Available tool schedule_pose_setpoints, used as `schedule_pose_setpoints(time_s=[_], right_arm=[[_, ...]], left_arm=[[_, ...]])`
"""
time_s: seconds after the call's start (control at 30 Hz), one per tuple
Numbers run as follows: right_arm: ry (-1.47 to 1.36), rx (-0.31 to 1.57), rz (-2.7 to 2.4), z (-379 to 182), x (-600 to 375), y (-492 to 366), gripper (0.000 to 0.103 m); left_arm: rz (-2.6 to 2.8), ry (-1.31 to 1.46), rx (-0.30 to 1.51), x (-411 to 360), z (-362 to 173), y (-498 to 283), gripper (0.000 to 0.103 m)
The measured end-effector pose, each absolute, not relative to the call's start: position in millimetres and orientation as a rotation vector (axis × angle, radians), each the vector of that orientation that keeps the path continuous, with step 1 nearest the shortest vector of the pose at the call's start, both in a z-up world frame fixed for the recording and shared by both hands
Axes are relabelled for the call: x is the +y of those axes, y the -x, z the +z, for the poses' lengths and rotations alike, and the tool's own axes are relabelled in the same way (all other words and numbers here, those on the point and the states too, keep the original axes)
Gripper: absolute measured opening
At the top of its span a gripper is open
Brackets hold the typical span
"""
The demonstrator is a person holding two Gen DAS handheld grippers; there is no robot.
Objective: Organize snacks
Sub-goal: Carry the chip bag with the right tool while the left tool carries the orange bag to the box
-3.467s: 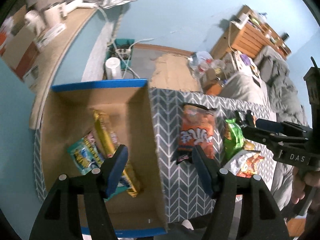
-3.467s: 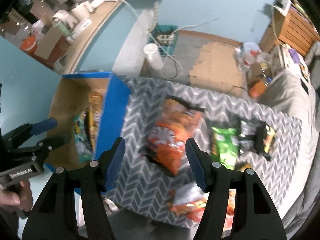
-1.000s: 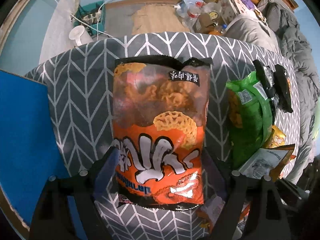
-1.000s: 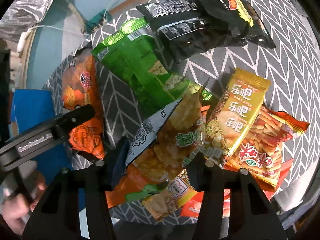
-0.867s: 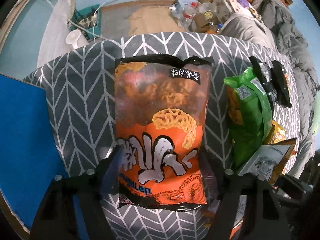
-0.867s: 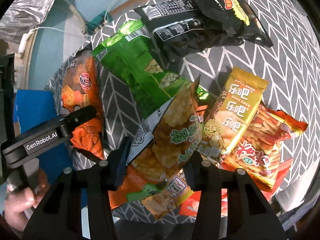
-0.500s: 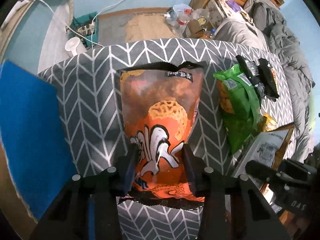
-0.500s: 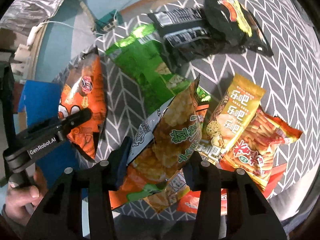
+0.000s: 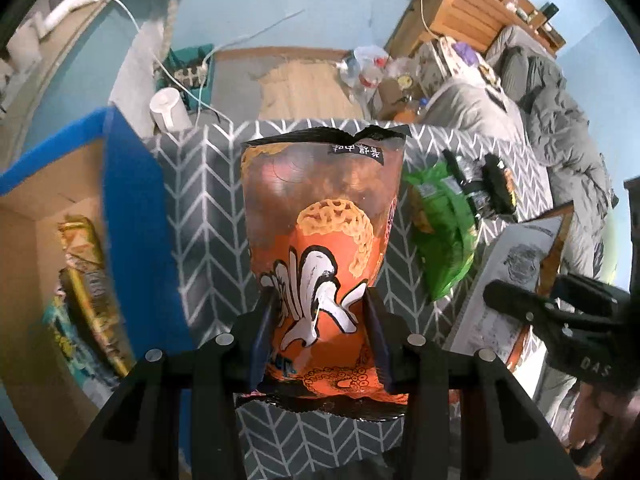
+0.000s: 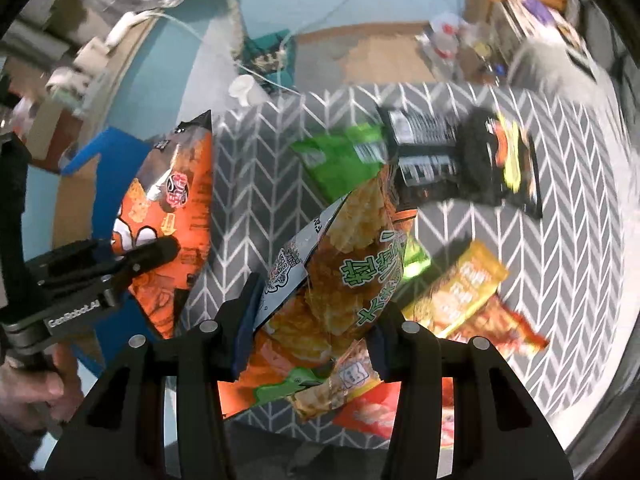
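Observation:
My left gripper (image 9: 318, 320) is shut on the lower part of an orange snack bag (image 9: 320, 208) with a white octopus print, held upright above the grey chevron tablecloth (image 9: 200, 200). In the right wrist view that orange bag (image 10: 172, 200) hangs at the left, beside the box. My right gripper (image 10: 314, 320) is shut on an orange-and-silver chip bag (image 10: 344, 256) with green lettering, tilted and lifted off the pile. An open cardboard box with blue walls (image 9: 132, 216) stands at the left, and a gold bag (image 9: 84, 264) lies in it.
A green bag (image 10: 344, 156), two black bags (image 10: 424, 152), a yellow bag (image 10: 460, 288) and a red-orange bag (image 10: 500, 324) lie on the cloth. Beyond the table's far edge are a white cup (image 9: 168, 108), cables and floor clutter. A grey bed (image 9: 552, 128) is at the right.
The left jaws have closed on the orange bag and raised it off the cloth. The right gripper has risen and rolled with the chip bag. The blue box has come into view.

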State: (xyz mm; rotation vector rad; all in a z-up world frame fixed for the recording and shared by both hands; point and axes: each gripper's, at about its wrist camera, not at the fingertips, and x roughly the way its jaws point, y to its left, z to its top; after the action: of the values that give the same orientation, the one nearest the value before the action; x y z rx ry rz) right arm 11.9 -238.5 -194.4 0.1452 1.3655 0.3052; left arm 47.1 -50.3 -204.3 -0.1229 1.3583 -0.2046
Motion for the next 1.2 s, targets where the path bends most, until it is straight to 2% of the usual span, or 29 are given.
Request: schedule_pose_setpoints(time_s=[0.43, 1.2], right_arm=[[-0.035, 1.282, 0.470, -148.2, -200.6, -31.1, 0.046], [0.120, 1.245, 0.780, -126.8, -62.2, -43.4, 0.045]], left_arm=[[-0.154, 0.203, 1.278, -22.8, -157.5, -27.7, 0.044], [0.070, 0.364, 1.197, 67.5, -123.5, 25.9, 0.044]])
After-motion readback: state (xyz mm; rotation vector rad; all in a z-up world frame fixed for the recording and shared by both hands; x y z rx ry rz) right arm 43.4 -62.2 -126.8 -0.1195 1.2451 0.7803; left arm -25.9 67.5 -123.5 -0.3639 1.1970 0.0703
